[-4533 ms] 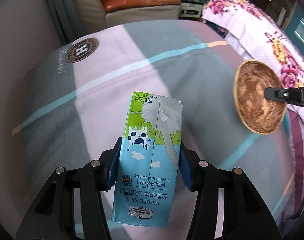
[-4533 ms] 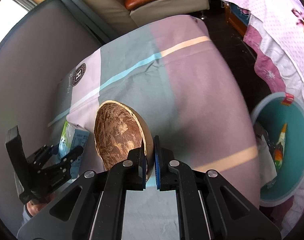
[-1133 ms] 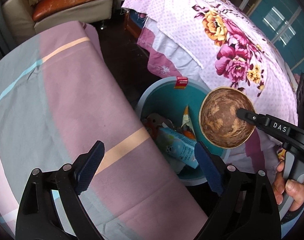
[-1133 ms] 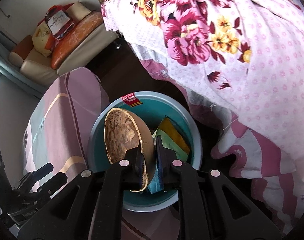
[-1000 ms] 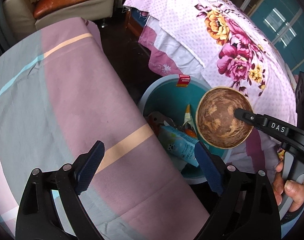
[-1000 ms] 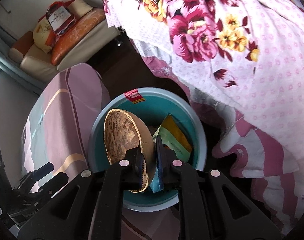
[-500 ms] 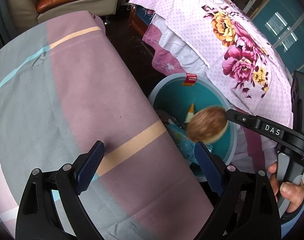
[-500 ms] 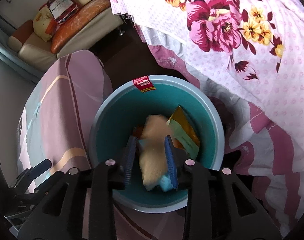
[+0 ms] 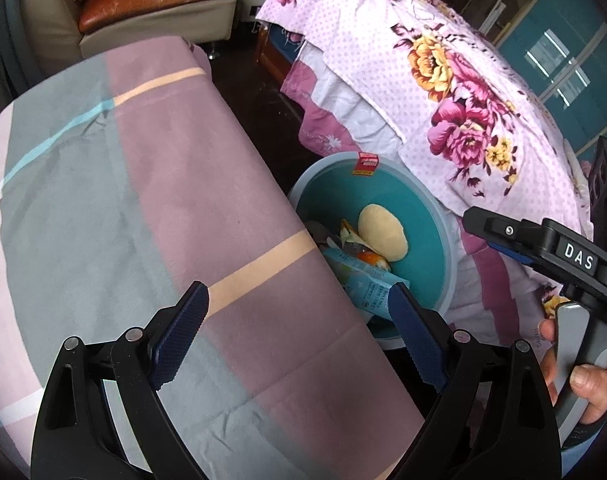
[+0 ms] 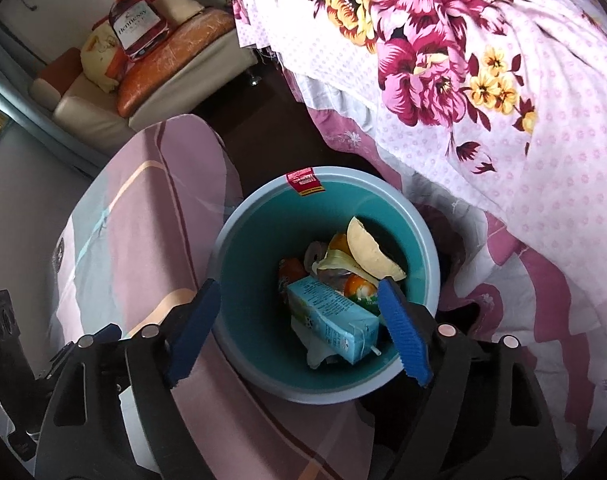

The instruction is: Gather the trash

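Coconut shell half: a pale half shell (image 10: 373, 254) lies inside the teal trash bin (image 10: 263, 216), at the right of the heap, leaning against the bin's far-right wall. In the right wrist view its long axis runs from upper left to lower right, with the hollow facing the upper right; in the left wrist view only its rounded pale back (image 9: 382, 233) shows.
Milk carton: a light blue carton (image 10: 331, 314) lies on its side on top of the trash, long axis running from upper left to lower right, its end with the small straw toward the lower right.
Other trash: crumpled wrappers, one orange and one yellow-green, between the carton and the shell.
Bin: stands on the dark floor, centre of the right wrist view, between the striped pink-and-grey bedspread (image 9: 143, 200) at left and the floral pink quilt (image 10: 483, 80) at upper right; a red label sits on its far rim.
Right gripper: (image 10: 299, 326) points steeply down over the bin; its blue pads are spreading apart, wide, with nothing gripped between them. In the left wrist view it enters from the right edge, gripped by a hand (image 9: 575, 372) at lower right.
Left gripper: (image 9: 299, 334) angled down over the bedspread's edge, blue fingers far apart and empty.
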The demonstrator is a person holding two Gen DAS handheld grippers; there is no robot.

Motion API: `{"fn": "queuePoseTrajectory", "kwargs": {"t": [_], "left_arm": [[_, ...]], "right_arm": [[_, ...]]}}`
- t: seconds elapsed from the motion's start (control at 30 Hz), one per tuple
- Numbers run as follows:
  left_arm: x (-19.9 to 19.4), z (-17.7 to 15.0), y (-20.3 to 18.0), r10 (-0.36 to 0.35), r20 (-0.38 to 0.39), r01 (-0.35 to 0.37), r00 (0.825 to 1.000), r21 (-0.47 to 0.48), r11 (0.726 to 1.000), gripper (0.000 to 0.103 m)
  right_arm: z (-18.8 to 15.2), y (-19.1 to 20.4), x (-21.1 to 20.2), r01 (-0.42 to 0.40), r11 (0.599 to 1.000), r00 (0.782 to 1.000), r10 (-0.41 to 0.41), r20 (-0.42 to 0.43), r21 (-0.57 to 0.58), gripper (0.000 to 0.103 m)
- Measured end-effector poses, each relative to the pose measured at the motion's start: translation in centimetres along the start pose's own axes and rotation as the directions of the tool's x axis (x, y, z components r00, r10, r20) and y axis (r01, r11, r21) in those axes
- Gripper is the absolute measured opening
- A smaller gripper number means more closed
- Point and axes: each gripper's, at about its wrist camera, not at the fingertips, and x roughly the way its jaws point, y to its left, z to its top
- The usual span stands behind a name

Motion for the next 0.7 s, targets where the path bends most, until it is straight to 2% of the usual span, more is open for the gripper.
{"fn": "queuePoseTrajectory", "kwargs": {"t": [0.37,0.7], "left_arm": [[-3.6,-1.2,-0.2,0.017,0.06,-0.017,0.998,-0.003,1.0,0.092],[-7.5,-2.8,0.6,0.092,0.125,-0.088,0.988,-0.039,0.995,0.096]], "right_arm": [[-1.6,1.9,-3.3,-0.034,0.996,0.999,0.036,0.016,-0.08,0.095],[-3.9,4.3,-6.0,-0.001,0.983,0.999,0.008,0.034,-0.183,0.096]]}}
